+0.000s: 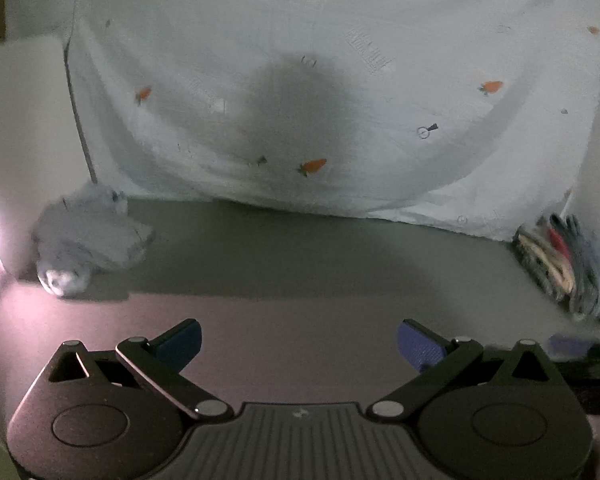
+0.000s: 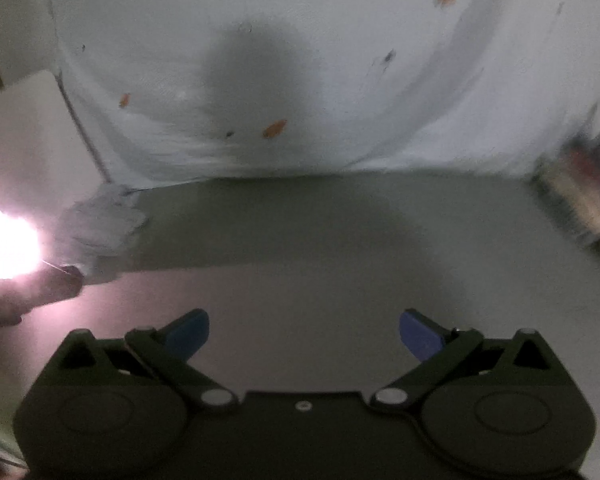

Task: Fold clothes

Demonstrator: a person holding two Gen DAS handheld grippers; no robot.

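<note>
A crumpled grey garment (image 1: 88,236) lies on the table at the far left, by the backdrop; it also shows in the right wrist view (image 2: 100,224). A stack of folded clothes (image 1: 564,264) in mixed colours lies at the far right, blurred in the right wrist view (image 2: 580,204). My left gripper (image 1: 300,346) is open and empty above the bare table, well short of both. My right gripper (image 2: 304,336) is open and empty in much the same place. Part of another gripper's blue pad (image 1: 570,346) shows at the right edge of the left wrist view.
A white cloth with small carrot prints (image 1: 320,80) hangs as a backdrop behind the table (image 1: 300,264). A white box or panel (image 1: 24,120) stands at the left. A bright light glare (image 2: 4,240) sits at the left edge.
</note>
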